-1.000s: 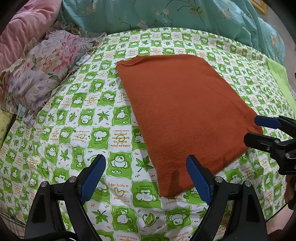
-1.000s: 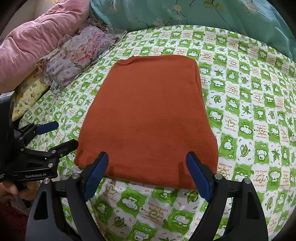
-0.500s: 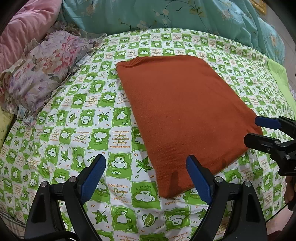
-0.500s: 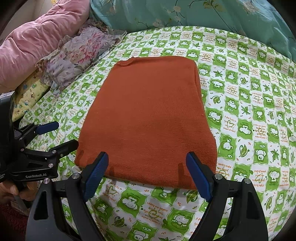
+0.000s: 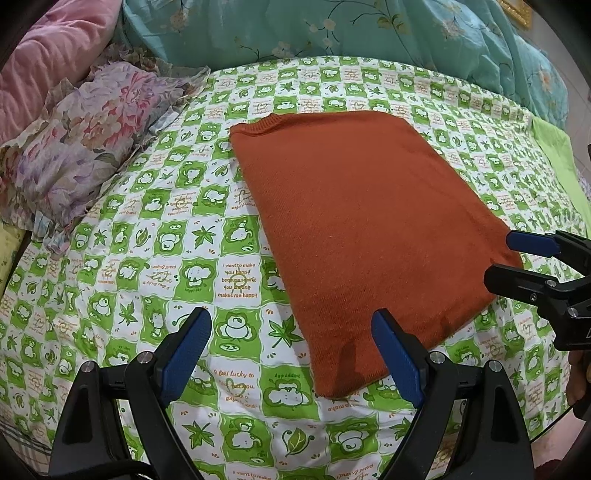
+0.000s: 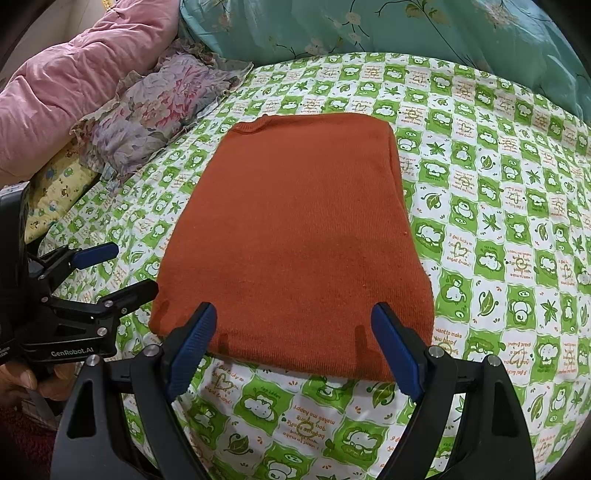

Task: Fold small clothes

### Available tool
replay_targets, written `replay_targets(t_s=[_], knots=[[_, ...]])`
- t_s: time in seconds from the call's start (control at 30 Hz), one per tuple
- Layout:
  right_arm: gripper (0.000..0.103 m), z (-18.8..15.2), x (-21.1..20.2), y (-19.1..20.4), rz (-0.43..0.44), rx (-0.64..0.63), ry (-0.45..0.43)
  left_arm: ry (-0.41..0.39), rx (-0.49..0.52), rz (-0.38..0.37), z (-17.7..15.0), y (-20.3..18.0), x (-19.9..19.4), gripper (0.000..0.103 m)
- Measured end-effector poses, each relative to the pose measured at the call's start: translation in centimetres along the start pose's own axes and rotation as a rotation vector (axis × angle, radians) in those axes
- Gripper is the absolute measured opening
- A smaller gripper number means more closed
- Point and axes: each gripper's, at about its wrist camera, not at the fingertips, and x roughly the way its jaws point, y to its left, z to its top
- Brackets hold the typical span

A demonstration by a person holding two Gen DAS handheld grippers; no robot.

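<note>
An orange knit garment (image 5: 362, 229) lies folded into a flat rectangle on the green and white patterned bedsheet (image 5: 155, 229); it also shows in the right wrist view (image 6: 295, 240). My left gripper (image 5: 291, 332) is open and empty, hovering over the garment's near left corner. My right gripper (image 6: 293, 328) is open and empty over the garment's near edge. Each gripper shows in the other's view, the right one (image 5: 513, 258) at the garment's near right corner and the left one (image 6: 118, 269) at its near left corner.
A floral pillow (image 5: 88, 147) and a pink quilt (image 6: 74, 81) lie at the left. A teal floral quilt (image 5: 369, 29) runs along the far side. A light green cloth (image 5: 557, 158) lies at the far right. A yellow printed cloth (image 6: 55, 188) sits by the pillow.
Both views have shifted very slightly; the garment and both open grippers stay where they were.
</note>
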Motion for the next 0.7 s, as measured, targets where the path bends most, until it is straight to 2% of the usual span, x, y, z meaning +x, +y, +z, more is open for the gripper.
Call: replay_targets(t_s=[0.7], knots=[[0.086,0.7,0.18,-0.47,-0.01,0.016,-0.009,0.001,-0.011,0.002,0.31,0.29,0.42,0.089]])
